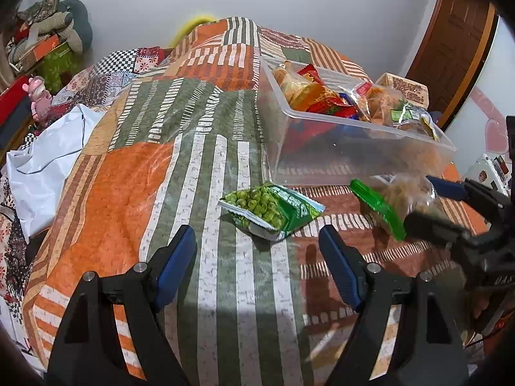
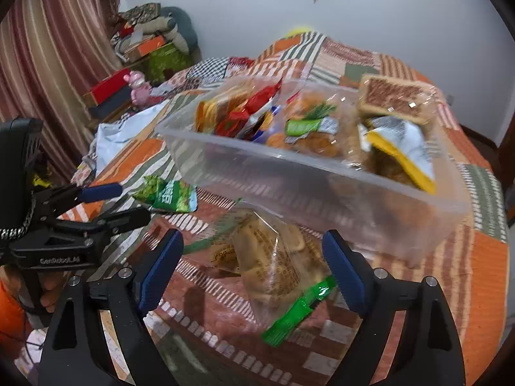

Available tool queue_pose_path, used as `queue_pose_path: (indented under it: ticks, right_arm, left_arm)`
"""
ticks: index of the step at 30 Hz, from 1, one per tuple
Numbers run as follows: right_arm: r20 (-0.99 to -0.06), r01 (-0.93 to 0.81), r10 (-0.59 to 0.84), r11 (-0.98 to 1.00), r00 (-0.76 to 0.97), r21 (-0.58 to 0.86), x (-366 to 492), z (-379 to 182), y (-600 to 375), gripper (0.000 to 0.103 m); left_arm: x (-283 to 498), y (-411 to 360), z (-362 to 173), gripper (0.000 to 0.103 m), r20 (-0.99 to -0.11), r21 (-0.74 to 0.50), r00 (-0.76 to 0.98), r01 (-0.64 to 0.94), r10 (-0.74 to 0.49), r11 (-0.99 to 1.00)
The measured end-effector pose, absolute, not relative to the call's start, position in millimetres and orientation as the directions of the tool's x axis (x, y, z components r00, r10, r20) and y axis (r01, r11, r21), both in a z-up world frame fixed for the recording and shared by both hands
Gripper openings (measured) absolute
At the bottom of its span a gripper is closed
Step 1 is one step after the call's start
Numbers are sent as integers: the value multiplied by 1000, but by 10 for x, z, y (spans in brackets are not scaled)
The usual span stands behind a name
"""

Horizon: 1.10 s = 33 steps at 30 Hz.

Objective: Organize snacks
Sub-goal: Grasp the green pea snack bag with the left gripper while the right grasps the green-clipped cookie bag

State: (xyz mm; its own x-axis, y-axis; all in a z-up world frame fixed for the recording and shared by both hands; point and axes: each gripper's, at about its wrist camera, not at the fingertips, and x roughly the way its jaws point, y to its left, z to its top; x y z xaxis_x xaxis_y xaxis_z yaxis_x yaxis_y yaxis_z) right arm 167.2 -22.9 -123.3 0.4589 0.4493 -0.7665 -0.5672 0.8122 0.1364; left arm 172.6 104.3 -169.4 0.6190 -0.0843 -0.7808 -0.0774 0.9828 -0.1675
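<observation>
A clear plastic bin (image 1: 338, 160) (image 2: 289, 186) stands on the patchwork-covered bed and holds several snack packs. A green pea snack bag (image 1: 272, 210) (image 2: 167, 196) lies on the cover in front of my left gripper (image 1: 257, 251), which is open and empty just short of it. A clear bag of brown biscuits with a green sealed end (image 2: 276, 270) (image 1: 396, 202) sits between the fingers of my right gripper (image 2: 252, 263). The jaws stand wide and do not touch it. The right gripper also shows in the left wrist view (image 1: 450, 206), beside the bin's near wall.
A white plastic sheet (image 1: 48, 157) lies at the bed's left edge. A pink toy (image 1: 40, 96) and stacked boxes and clothes (image 1: 48, 41) stand at the far left. A wooden door (image 1: 450, 45) is at the right. A striped curtain (image 2: 48, 64) hangs left.
</observation>
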Motion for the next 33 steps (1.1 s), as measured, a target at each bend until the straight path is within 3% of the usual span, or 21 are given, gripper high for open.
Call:
queue_pose_path:
  ticks: [8, 18, 21, 27, 33]
  right_arm:
    - [-778, -581, 431, 807, 456, 107, 1651, -1276, -180, 102]
    - [-797, -586, 448, 797, 405, 150, 1709, -1347, -178, 103]
    - [-802, -589, 428, 799, 415, 122, 1695, -1363, -151, 103]
    - [-806, -558, 419, 818, 417, 136, 1766, -1383, -200, 97]
    - [-786, -547, 447, 820, 427, 169, 1753, -1343, -273, 85]
  left_arm:
    - [1969, 993, -1753, 79, -791, -174, 603, -60, -103, 983]
    - [2169, 998, -1922, 78, -811, -183, 573, -64, -114, 981]
    - [2167, 1000, -1931, 69, -806, -195, 578, -58, -126, 979]
    - [2096, 1034, -1906, 51, -793, -214, 593, -59, -139, 975]
    - [1941, 1060, -1843, 47, -783, -207, 610, -72, -122, 976]
